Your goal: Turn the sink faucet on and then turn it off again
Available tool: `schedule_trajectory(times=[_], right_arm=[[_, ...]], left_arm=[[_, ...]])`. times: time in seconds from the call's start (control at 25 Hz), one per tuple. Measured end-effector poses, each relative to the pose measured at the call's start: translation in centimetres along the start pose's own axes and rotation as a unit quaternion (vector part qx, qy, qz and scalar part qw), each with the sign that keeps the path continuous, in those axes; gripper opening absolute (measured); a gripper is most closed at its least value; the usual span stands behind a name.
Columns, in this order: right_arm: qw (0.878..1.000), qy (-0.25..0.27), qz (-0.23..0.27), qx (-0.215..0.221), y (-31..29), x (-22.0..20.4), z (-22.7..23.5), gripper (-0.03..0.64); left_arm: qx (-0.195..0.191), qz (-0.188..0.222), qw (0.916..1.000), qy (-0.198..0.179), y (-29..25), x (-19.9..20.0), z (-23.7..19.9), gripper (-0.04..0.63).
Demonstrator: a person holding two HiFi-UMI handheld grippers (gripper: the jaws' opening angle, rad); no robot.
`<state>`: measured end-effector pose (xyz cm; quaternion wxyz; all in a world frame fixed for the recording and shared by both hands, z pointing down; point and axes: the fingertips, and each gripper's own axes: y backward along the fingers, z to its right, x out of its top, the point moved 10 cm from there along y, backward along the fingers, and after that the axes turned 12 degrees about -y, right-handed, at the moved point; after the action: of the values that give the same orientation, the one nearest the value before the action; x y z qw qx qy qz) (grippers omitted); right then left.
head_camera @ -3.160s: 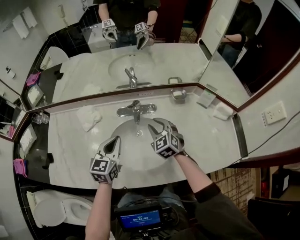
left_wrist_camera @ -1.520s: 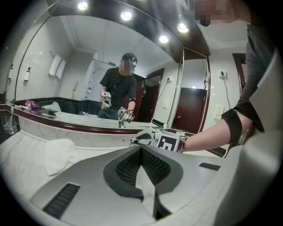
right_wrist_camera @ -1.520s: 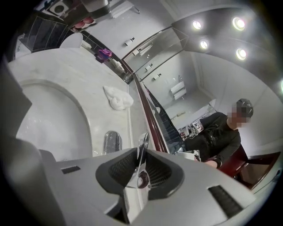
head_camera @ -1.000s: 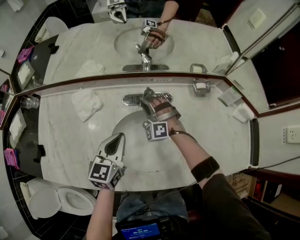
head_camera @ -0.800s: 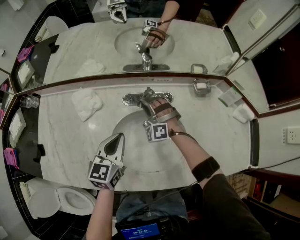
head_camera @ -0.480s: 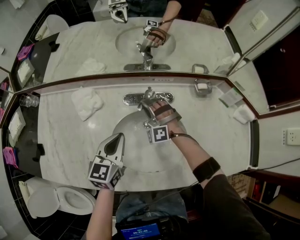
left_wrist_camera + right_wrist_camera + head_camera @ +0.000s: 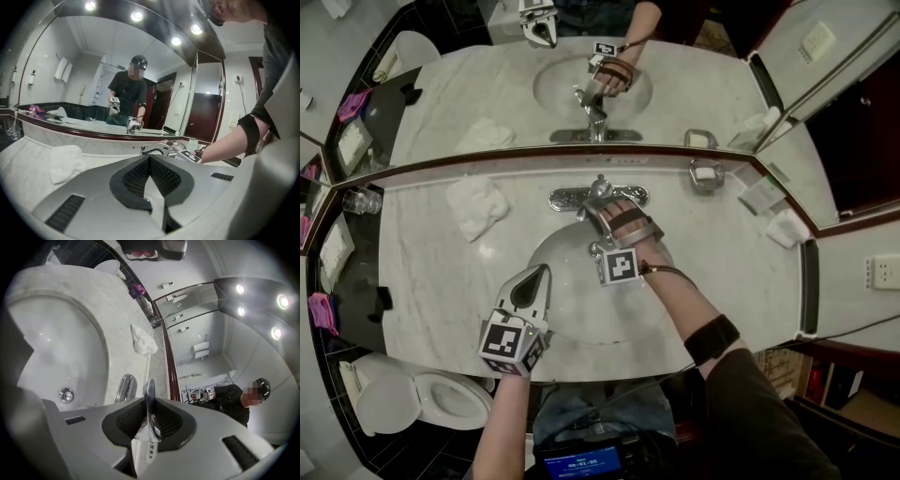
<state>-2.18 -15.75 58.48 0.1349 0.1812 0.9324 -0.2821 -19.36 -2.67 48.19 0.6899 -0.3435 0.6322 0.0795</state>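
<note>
A chrome faucet (image 7: 598, 192) stands on its plate behind the white oval basin (image 7: 553, 309). My right gripper (image 7: 594, 210) reaches over the basin and is shut on the faucet's thin lever handle (image 7: 150, 401), which stands edge-on between the pads. The spout (image 7: 123, 387) curves down beside it toward the drain (image 7: 66, 394). I see no water stream. My left gripper (image 7: 538, 274) hovers over the basin's front left rim, jaws shut with nothing in them. In the left gripper view its tips (image 7: 150, 158) point at the faucet (image 7: 154, 150).
A crumpled white towel (image 7: 478, 206) lies on the marble counter (image 7: 422, 272) left of the faucet. A soap dish (image 7: 705, 174) and small packets (image 7: 787, 226) sit at the back right. A glass (image 7: 362, 201) stands far left. A mirror (image 7: 487, 103) runs along the back.
Since the oldest frame my right gripper has gone from above the basin to the faucet and closed on its handle. Over the last second it only rolls slightly. The left gripper stays put.
</note>
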Motion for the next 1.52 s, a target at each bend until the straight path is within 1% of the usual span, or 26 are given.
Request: schedule_trajectory(times=[0.08, 0.12, 0.16, 0.28, 0.44, 0.56, 0.64, 0.8, 0.96, 1.04, 1.08, 1.16, 1.28, 1.36, 1.4, 1.52], right_arm=[[1.000, -0.003, -0.004, 0.005, 0.1, 0.0, 0.1, 0.090], [1.000, -0.010, -0.008, 0.006, 0.3, 0.0, 0.2, 0.115], [1.000, -0.019, -0.013, 0.005, 0.7, 0.1, 0.3, 0.124], [0.999, -0.045, -0.019, 0.001, 2.4, 0.8, 0.5, 0.124], [0.997, -0.070, -0.018, 0.012, 5.8, 2.1, 0.7, 0.127], [0.993, -0.117, -0.020, 0.005, 8.5, 2.5, 1.9, 0.120], [0.987, -0.159, -0.022, 0.001, 10.3, 2.7, 2.8, 0.109], [0.969, -0.247, -0.023, -0.012, 14.0, 2.9, 4.5, 0.034], [0.946, -0.322, -0.018, -0.020, 17.4, 2.8, 5.8, 0.023], [0.931, -0.364, -0.015, -0.020, 19.0, 2.4, 6.3, 0.023], [0.920, -0.391, -0.014, -0.021, 19.8, 2.1, 6.6, 0.023], [0.893, -0.450, -0.010, -0.023, 21.4, 1.2, 7.6, 0.023], [0.845, -0.534, -0.007, -0.028, 24.3, -0.1, 8.9, 0.023], [0.815, -0.578, -0.003, -0.033, 26.1, -1.1, 9.1, 0.021], [0.804, -0.594, -0.003, -0.037, 26.8, -1.8, 9.1, 0.021], [0.777, -0.628, -0.005, -0.044, 28.4, -3.6, 8.7, 0.021]], left_arm=[[0.006, -0.002, 1.0000, -0.001, 0.4, 0.2, 0.1, 0.002], [0.008, -0.002, 1.0000, -0.002, 0.7, 0.3, 0.1, 0.002], [0.010, -0.002, 0.9999, -0.004, 1.1, 0.4, 0.2, 0.002], [0.018, 0.002, 0.9998, -0.008, 2.3, 1.1, 0.3, 0.002], [0.024, 0.007, 0.9996, -0.011, 3.9, 1.8, 0.8, 0.002], [0.029, 0.014, 0.9994, -0.014, 4.6, 2.7, 1.5, 0.002], [0.028, 0.020, 0.9993, -0.017, 5.0, 3.2, 2.0, 0.002], [0.030, 0.030, 0.9989, -0.022, 6.0, 3.9, 2.7, 0.002], [0.031, 0.033, 0.9988, -0.021, 6.9, 4.9, 3.3, 0.002], [0.028, 0.037, 0.9986, -0.024, 7.2, 5.5, 3.8, 0.002], [0.026, 0.039, 0.9986, -0.025, 7.2, 5.8, 4.0, 0.002], [0.025, 0.043, 0.9983, -0.031, 7.2, 6.5, 4.2, 0.002], [0.020, 0.045, 0.9982, -0.034, 7.4, 7.3, 4.6, 0.002], [0.017, 0.046, 0.9981, -0.038, 7.6, 7.4, 4.8, 0.002], [0.016, 0.048, 0.9979, -0.041, 7.6, 7.5, 4.8, 0.002], [0.011, 0.049, 0.9977, -0.045, 7.7, 7.9, 5.1, 0.002]])
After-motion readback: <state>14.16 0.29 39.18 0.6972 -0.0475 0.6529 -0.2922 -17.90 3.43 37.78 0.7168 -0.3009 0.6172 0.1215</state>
